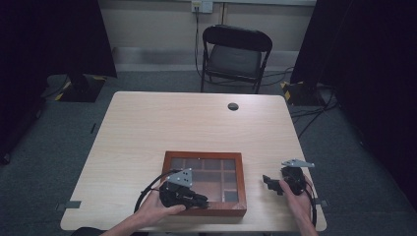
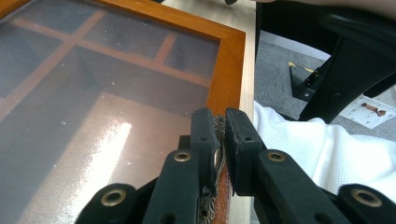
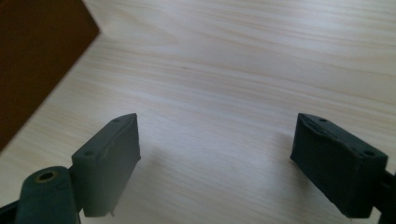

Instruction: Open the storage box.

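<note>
Item 1: wooden display box point(image 1: 205, 156), reddish-brown frame, glass lid point(image 2: 93, 93) closed over partitioned compartments. It lies flat on the table point(image 1: 196, 123), directly under and ahead of the left gripper, and to the left of the right gripper, apart from it.

Item 2: left gripper point(image 2: 223, 128), black, with a grey three-cornered plate on top. It is held in the person's left hand point(image 1: 156, 211) at the box's near edge. The jaws are drawn nearly together, pinching a small ornate metal clasp point(image 2: 218, 122) on the front rim of the lid. In the left gripper view, the glass stretches away to the left of the jaws and the frame's corner lies just beyond them.

Item 3: right gripper point(image 3: 215, 154), black, held in the person's right hand point(image 1: 297, 199). The jaws are spread wide with nothing between them, hovering over bare table. A corner of the box sits ahead and to the left of its jaws, in the right gripper view.

Item 4: white fabric point(image 2: 327, 154), to the right of the left gripper's jaws, beyond the table's edge.

Item 5: black folding chair point(image 1: 235, 54), well beyond both grippers, past the far side of the table.
</note>
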`<state>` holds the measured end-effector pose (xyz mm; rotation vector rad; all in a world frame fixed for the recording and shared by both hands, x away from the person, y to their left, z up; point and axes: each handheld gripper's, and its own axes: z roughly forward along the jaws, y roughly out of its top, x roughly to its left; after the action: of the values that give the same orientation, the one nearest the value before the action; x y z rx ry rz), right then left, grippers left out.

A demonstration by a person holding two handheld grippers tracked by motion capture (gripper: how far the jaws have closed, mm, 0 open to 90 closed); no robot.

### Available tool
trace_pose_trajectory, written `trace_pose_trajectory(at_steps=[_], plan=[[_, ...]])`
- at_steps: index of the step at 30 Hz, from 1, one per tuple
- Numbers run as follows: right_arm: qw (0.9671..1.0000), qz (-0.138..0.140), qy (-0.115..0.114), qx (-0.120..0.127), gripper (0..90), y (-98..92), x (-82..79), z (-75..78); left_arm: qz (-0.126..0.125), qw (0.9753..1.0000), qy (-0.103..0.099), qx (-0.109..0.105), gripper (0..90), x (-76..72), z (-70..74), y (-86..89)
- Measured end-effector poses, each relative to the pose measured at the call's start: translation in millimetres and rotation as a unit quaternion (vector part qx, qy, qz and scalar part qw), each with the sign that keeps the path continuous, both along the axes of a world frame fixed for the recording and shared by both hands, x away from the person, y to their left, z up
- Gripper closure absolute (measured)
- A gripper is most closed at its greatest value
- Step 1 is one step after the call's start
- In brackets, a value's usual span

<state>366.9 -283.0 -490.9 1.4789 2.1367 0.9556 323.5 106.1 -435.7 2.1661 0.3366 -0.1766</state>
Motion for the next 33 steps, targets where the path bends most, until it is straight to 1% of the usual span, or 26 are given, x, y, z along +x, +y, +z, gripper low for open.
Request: trace_pose_trajectory(at_steps=[2, 3, 5, 6, 9, 10, 12, 15, 17, 18, 20, 21, 22, 23, 24, 28, 29, 30, 31, 33], plan=[[0.9998, 0.019, 0.001, 0.011, 15.5, 5.3, -1.3, 3.5, -0.001, 1.0, 0.0, -0.003, 82.3, 1.1, 3.8, 0.1], [0.9997, 0.024, 0.001, 0.01, 15.7, 7.4, -1.8, 4.8, 0.002, 1.0, 0.004, -0.004, 82.3, 1.3, 5.5, 0.1], [0.9992, 0.036, -0.001, 0.018, 15.9, 12.7, -3.8, 7.7, 0.001, 1.0, 0.003, -0.003, 82.3, 1.9, 7.5, 0.3], [0.9985, 0.048, -0.005, 0.024, 16.1, 16.6, -5.3, 9.8, 0.002, 1.0, 0.005, -0.002, 82.3, 2.0, 7.8, 0.3], [0.9972, 0.066, -0.014, 0.033, 17.9, 25.3, -8.9, 15.0, 0.001, 1.0, 0.001, -0.002, 82.2, 2.4, 11.5, 0.1], [0.996, 0.079, -0.012, 0.04, 18.7, 28.0, -10.6, 17.5, 0.0, 1.0, 0.002, -0.002, 82.2, 3.0, 12.5, 0.2], [0.9943, 0.093, -0.011, 0.05, 19.2, 30.4, -12.0, 19.5, -0.002, 1.0, 0.005, -0.003, 82.3, 3.9, 13.8, -0.1], [0.9918, 0.113, -0.017, 0.059, 19.7, 35.4, -14.4, 23.6, -0.003, 1.0, 0.006, -0.002, 82.3, 5.5, 17.2, 0.2], [0.9903, 0.126, -0.01, 0.058, 20.0, 39.3, -15.9, 24.7, -0.003, 0.9999, 0.012, -0.004, 82.3, 7.1, 19.9, 0.3], [0.9893, 0.134, -0.01, 0.058, 20.1, 41.2, -16.6, 24.4, -0.004, 0.9999, 0.013, 0.0, 82.2, 7.7, 21.7, 0.2], [0.9866, 0.151, -0.007, 0.061, 20.0, 46.3, -18.8, 25.0, 0.0, 0.9999, 0.014, -0.003, 82.2, 8.0, 24.5, -0.7], [0.9856, 0.158, -0.008, 0.062, 20.1, 47.4, -19.4, 25.7, 0.002, 0.9999, 0.015, 0.001, 82.2, 8.1, 25.6, -1.0], [0.9839, 0.166, -0.01, 0.065, 20.7, 49.2, -19.9, 26.5, 0.003, 0.9999, 0.016, -0.001, 82.2, 8.0, 25.7, -1.2], [0.9838, 0.167, -0.012, 0.062, 21.8, 50.3, -20.6, 27.5, 0.002, 0.9999, 0.017, 0.0, 82.2, 8.5, 26.1, -0.8], [0.9841, 0.167, -0.018, 0.056, 22.7, 51.4, -21.3, 28.5, 0.002, 0.9998, 0.02, -0.006, 82.2, 8.9, 25.4, -0.7], [0.9827, 0.173, -0.015, 0.064, 23.8, 51.0, -21.7, 29.9, 0.001, 0.9998, 0.019, -0.004, 82.1, 9.4, 27.6, 1.1], [0.9815, 0.178, -0.016, 0.068, 24.3, 51.3, -22.8, 31.8, 0.001, 0.9997, 0.022, -0.008, 82.1, 10.2, 28.5, 1.8], [0.9815, 0.178, -0.016, 0.068, 24.3, 51.3, -22.8, 31.8, 0.001, 0.9997, 0.025, -0.008, 82.1, 10.7, 29.4, 2.1], [0.9809, 0.181, -0.017, 0.069, 24.5, 51.4, -23.4, 32.3, 0.0, 0.9997, 0.024, -0.007, 82.1, 11.6, 30.9, 2.1], [0.9782, 0.195, -0.014, 0.071, 24.7, 52.9, -25.4, 32.8, 0.0, 0.9996, 0.027, -0.008, 82.1, 12.9, 32.4, 1.4]])
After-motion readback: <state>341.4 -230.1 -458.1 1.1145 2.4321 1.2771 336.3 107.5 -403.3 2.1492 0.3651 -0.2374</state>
